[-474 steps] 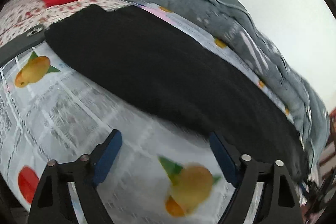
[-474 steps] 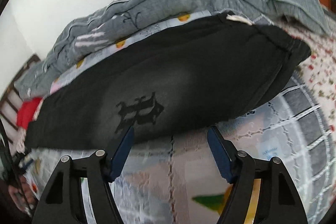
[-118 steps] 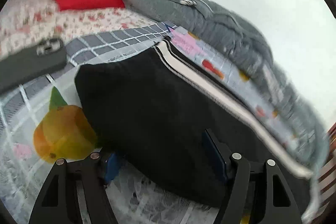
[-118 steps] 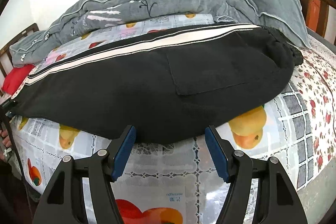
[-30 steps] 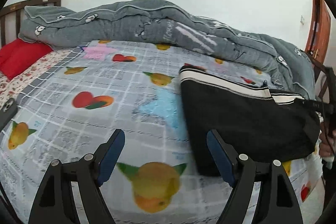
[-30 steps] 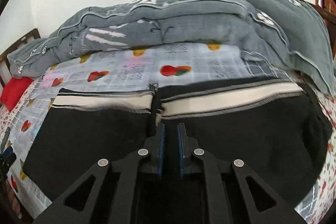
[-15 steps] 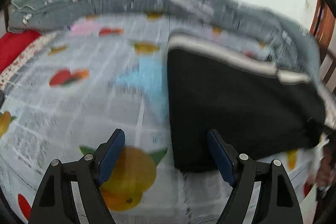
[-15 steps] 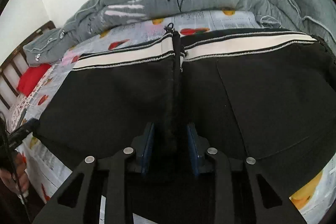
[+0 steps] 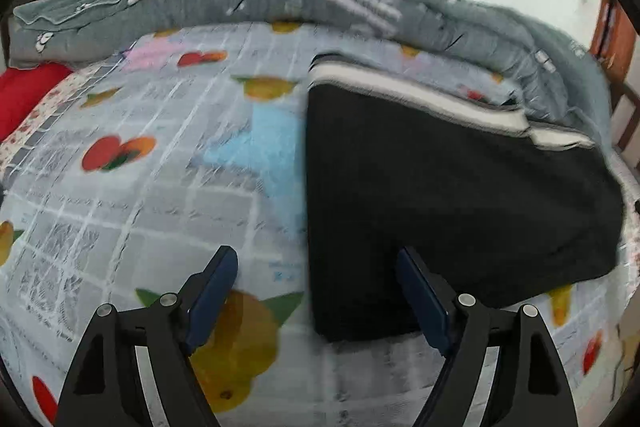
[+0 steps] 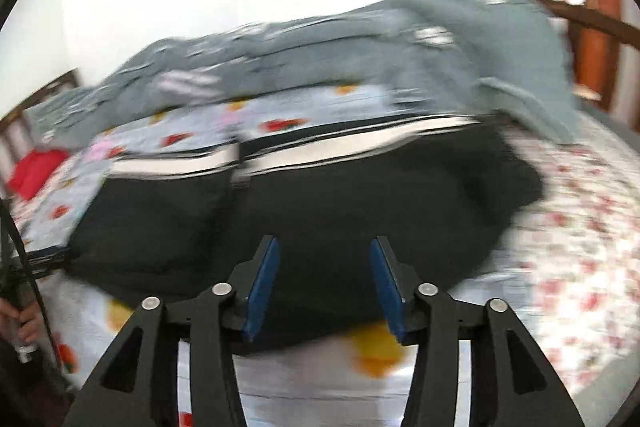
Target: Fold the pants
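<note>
The black pants [image 9: 448,179] with a white side stripe lie folded on the fruit-print bedsheet [image 9: 168,163], on the right half of the left wrist view. My left gripper [image 9: 316,291] is open and empty, its right finger over the fold's near left corner. In the right wrist view the pants [image 10: 360,195] fill the middle, blurred. My right gripper [image 10: 324,279] is open and empty just above their near edge.
A grey quilt [image 9: 304,7] is heaped along the far side of the bed, against the white wall. A red pillow [image 9: 24,95] lies at the far left. A floral sheet [image 10: 580,227] covers the bed's right end. Wooden bed rails [image 10: 592,15] stand at the right.
My right gripper has opened, let go of the pants' folded edge and drawn back. My left gripper has moved closer to the fold's left corner.
</note>
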A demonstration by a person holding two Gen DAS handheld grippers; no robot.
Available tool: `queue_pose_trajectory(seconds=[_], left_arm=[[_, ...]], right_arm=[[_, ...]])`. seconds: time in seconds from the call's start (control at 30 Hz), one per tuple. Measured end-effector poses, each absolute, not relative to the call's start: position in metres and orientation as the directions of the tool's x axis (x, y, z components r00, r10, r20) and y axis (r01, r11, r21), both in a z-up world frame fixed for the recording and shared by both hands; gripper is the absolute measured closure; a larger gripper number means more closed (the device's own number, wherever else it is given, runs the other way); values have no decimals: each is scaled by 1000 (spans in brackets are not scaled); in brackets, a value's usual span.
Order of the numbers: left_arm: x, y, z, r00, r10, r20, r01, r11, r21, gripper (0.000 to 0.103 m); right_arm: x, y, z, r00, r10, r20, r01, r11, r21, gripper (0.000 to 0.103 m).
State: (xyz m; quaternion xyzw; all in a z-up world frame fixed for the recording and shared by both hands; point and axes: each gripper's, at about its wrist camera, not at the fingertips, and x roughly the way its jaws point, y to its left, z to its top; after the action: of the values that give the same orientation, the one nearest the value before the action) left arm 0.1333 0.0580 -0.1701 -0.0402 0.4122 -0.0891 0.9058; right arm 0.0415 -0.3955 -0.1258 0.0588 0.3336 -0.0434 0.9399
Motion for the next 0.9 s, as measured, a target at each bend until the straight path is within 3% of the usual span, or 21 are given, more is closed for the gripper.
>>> queue_pose_trajectory(seconds=[0.13,0.3,0.4,0.43,0.5,0.63,0.67,0.73,0.77,0.8,0.9], left_arm=[[150,63,-166,630,-274,-727,124,959,-255,23],[173,71,-176,603,-338,-723,60,923,-381,25],[182,71,-178,579,-381,-721,68,904,-423,36],[185,69,-179,574,-383,-724,68,903,-424,43],[193,67,-182,564,-385,-731,74,905,-419,51],[208,66,-184,543,-402,-738,64,895,-441,59],[212,66,-184,539,-396,-743,39,893,-448,69],[220,68,-185,525,-394,-755,-16,882,-471,80],[222,71,-183,526,-407,-747,-26,870,-492,88],[222,73,-183,532,-422,-734,-20,860,-510,90],[217,77,-174,566,-438,-699,-6,845,-535,92]], right_arm=[[23,-467,-128,765,-171,-620,309,943,122,24],[51,-525,-154,742,16,-670,322,868,378,23],[76,-540,-172,736,44,-676,352,828,437,23],[88,-544,-179,726,46,-686,365,819,442,25],[103,-547,-187,713,52,-700,383,807,450,39],[127,-550,-190,708,57,-704,384,805,452,43],[134,-549,-192,699,48,-714,399,802,445,47],[141,-544,-189,661,-12,-750,437,819,372,61],[142,-538,-182,657,-45,-752,432,841,327,76],[142,-531,-172,667,-77,-741,416,864,284,84],[138,-498,-129,711,-153,-686,354,921,161,87]])
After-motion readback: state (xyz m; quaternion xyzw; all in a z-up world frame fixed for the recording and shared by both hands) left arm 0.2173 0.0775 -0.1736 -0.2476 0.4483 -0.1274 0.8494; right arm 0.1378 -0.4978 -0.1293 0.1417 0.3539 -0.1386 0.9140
